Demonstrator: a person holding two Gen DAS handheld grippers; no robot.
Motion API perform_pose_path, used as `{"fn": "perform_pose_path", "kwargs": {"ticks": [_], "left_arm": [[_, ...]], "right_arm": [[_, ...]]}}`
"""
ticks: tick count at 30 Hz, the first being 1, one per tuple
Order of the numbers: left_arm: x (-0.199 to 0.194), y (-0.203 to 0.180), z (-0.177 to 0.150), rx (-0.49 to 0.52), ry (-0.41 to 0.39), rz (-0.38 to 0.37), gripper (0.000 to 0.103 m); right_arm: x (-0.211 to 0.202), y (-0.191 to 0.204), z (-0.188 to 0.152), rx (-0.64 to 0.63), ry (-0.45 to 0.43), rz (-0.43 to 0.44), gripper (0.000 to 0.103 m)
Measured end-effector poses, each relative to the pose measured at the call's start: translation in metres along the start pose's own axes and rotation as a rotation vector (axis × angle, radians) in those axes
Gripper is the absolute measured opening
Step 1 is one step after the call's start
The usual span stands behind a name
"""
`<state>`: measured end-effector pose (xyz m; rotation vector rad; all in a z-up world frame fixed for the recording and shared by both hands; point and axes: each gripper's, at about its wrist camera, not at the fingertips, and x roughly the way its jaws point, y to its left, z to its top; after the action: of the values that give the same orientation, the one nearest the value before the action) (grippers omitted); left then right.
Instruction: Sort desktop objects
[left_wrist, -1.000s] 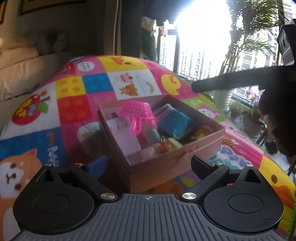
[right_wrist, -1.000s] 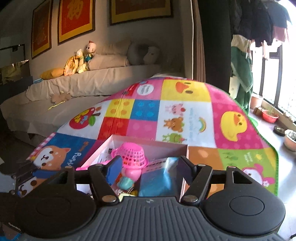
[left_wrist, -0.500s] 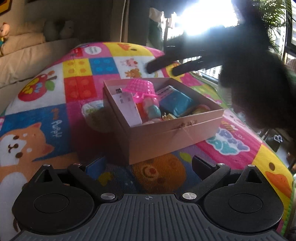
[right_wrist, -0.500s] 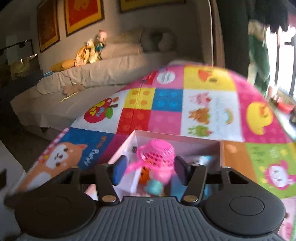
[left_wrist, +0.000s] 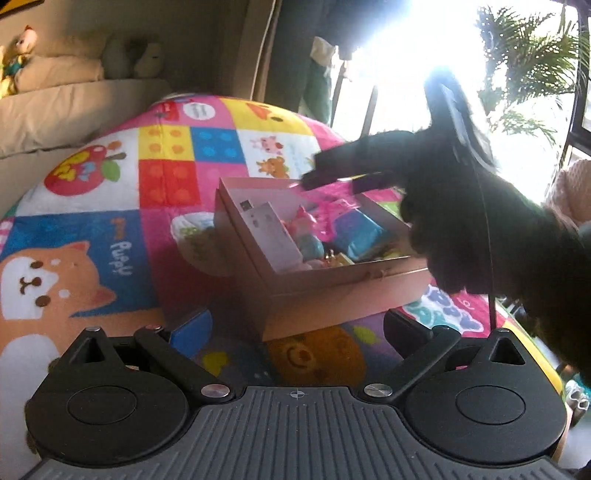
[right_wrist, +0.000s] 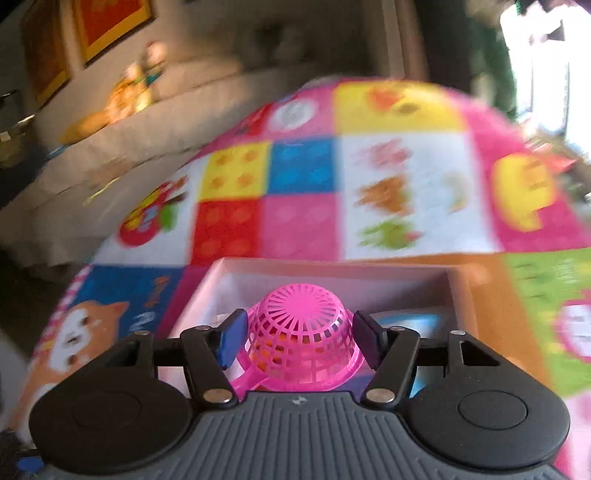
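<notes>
A bright patchwork play mat (left_wrist: 166, 177) with cartoon animals covers the surface, a beige sofa (left_wrist: 55, 110) at 10 o'clock and a sunlit window with a palm (left_wrist: 524, 74) at 1 o'clock. The open cardboard box (left_wrist: 332, 288) sits mid-mat, holding a white packet (left_wrist: 273, 232), a blue pouch (left_wrist: 358, 232) and small toys. The left tool (left_wrist: 295, 328) hangs before the box, fingers apart and empty. The right tool (right_wrist: 301, 341) is over the box, fingers spread either side of an upturned pink basket (right_wrist: 301, 328); contact is unclear
</notes>
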<state>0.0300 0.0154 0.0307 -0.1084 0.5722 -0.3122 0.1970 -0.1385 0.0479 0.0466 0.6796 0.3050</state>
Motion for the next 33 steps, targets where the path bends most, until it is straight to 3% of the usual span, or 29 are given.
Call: {"fn": "perform_pose_path", "kwargs": {"ticks": [2,5,7,9,11,17,21,22,28,33], "left_arm": [[0.003,-0.003,0.000,0.005,0.002,-0.005,0.102],[0.007,-0.007,-0.001,0.025,0.006,0.019,0.102],[0.008,-0.009,-0.002,0.029,0.014,0.043,0.102],[0.006,-0.008,-0.004,0.032,0.019,0.064,0.102],[0.002,-0.005,-0.007,0.038,0.022,0.082,0.102],[-0.001,0.004,-0.013,0.000,0.025,0.144,0.103],[-0.001,0.000,-0.023,-0.009,0.032,0.232,0.103],[0.000,-0.003,-0.025,-0.003,0.048,0.248,0.103],[0.014,-0.017,-0.029,0.039,0.091,0.318,0.103],[0.025,-0.018,-0.030,0.034,0.102,0.393,0.103]], "right_arm": [[-0.020,0.005,-0.015,-0.037,-0.102,-0.116,0.063],[-0.034,0.018,-0.038,-0.068,-0.185,-0.197,0.063],[-0.035,0.028,-0.050,-0.064,-0.182,-0.184,0.064],[-0.036,0.035,-0.056,-0.048,-0.147,-0.100,0.068],[-0.045,0.032,-0.059,-0.020,-0.172,-0.077,0.069],[-0.089,-0.004,-0.066,0.088,-0.226,-0.024,0.079],[-0.117,-0.018,-0.095,0.069,-0.158,0.033,0.101],[-0.122,-0.016,-0.106,0.056,-0.134,0.039,0.103],[-0.107,0.004,-0.155,0.011,0.087,-0.013,0.103],[-0.089,0.022,-0.163,-0.043,0.082,-0.105,0.103]]}}
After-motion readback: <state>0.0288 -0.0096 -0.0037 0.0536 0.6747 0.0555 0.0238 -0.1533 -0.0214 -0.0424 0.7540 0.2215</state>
